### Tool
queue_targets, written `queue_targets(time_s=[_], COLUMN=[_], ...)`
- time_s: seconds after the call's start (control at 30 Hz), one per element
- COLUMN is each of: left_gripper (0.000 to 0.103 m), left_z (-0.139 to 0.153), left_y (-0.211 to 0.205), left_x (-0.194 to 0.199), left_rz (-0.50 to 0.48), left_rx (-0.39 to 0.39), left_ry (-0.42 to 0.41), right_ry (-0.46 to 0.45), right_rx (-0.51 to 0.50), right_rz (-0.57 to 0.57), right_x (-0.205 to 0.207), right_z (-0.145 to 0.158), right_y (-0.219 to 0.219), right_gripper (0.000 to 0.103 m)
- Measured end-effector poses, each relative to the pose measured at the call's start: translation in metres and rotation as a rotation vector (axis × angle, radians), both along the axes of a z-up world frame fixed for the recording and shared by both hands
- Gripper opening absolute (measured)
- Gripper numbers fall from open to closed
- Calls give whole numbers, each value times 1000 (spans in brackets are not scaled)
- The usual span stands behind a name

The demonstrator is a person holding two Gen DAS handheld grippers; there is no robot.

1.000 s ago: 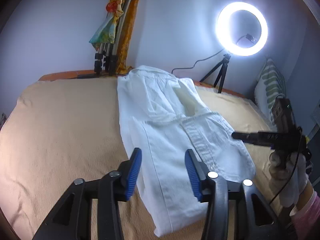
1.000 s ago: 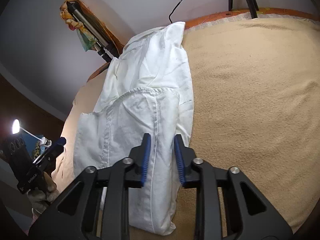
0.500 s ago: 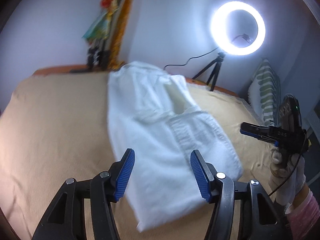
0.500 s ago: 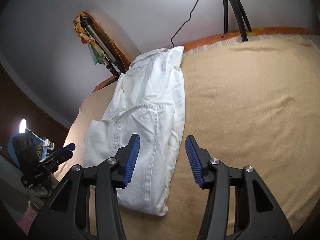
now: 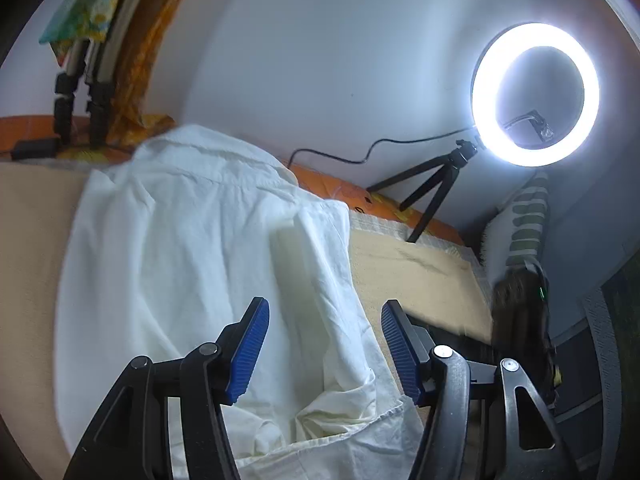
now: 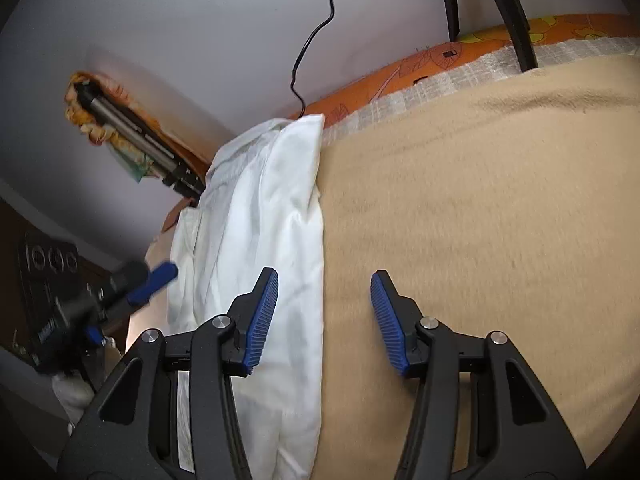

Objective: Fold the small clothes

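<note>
The white shirt (image 5: 192, 264) on the bed (image 6: 480, 208) looks light and limp, best pinched at its near hem corners; both the left tongs (image 5: 324, 348) and the right tongs (image 6: 324, 320) gape about half open, gripping nothing.

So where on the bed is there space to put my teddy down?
The widest bare patch is the tan blanket right of the white shirt, reaching to the tripod legs at the wall. A narrower strip lies left of the shirt. The far corner near the ring light and striped pillow is crowded.

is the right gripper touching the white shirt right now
Cannot tell. In the right wrist view the right gripper stands open over the white shirt, its left pad overlapping the cloth, but no contact or gap shows plainly.
</note>
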State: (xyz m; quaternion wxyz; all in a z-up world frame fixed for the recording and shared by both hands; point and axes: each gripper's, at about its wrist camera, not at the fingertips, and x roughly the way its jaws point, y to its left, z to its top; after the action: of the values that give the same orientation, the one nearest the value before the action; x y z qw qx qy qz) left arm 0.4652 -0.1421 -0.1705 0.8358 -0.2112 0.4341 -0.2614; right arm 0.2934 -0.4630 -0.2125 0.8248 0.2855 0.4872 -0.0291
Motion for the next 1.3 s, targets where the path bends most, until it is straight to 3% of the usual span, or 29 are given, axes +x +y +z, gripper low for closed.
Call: queue_targets(time_s=[0.1, 0.3, 0.33, 0.37, 0.4, 0.47, 0.6, 0.73, 0.77, 0.87, 1.03, 1.17, 1.3], left_gripper=[59, 59, 59, 59, 59, 59, 59, 57, 57, 57, 59, 57, 56], left_z=[-21, -35, -36, -37, -38, -38, -40, -37, -33, -7, 34, 15, -18], left_y=[-11, -9, -10, -10, -11, -12, -12, -10, -8, 11, 79, 125, 125], left_x=[1, 5, 5, 5, 3, 2, 1, -1, -1, -7, -2, 22, 42], left_rz=[-25, 3, 3, 2, 2, 3, 9, 11, 9, 10, 107, 173, 130], left_rx=[56, 42, 46, 53, 59, 67, 59, 68, 68, 56, 192, 278, 302], left_ry=[5, 18, 17, 13, 9, 1, -1, 7, 15, -17, -138, -79, -16], right_ry=[-33, -18, -26, -36, -38, -33, -1, 34, 51, 40, -25, -21, 29], right_rx=[54, 54, 57, 67, 75, -5, -201, -245, -255, -161, -38, -3, -57], right_rz=[-29, -2, 11, 34, 58, 99, 167, 151, 127, 46, 79, 112, 143], right_x=[29, 84, 90, 94, 99, 108, 126, 128, 125, 108, 88, 89, 100], right_z=[-6, -26, -26, -26, -27, -20, -10, -18, -21, -20, -7, -10, -22], right_y=[-17, -21, -19, -17, -14, -5, 11, 4, -1, -23, -30, -23, -5], right_gripper=[51, 51, 46, 21, 5, 3, 3, 3, 9, 28, 36, 38, 38])
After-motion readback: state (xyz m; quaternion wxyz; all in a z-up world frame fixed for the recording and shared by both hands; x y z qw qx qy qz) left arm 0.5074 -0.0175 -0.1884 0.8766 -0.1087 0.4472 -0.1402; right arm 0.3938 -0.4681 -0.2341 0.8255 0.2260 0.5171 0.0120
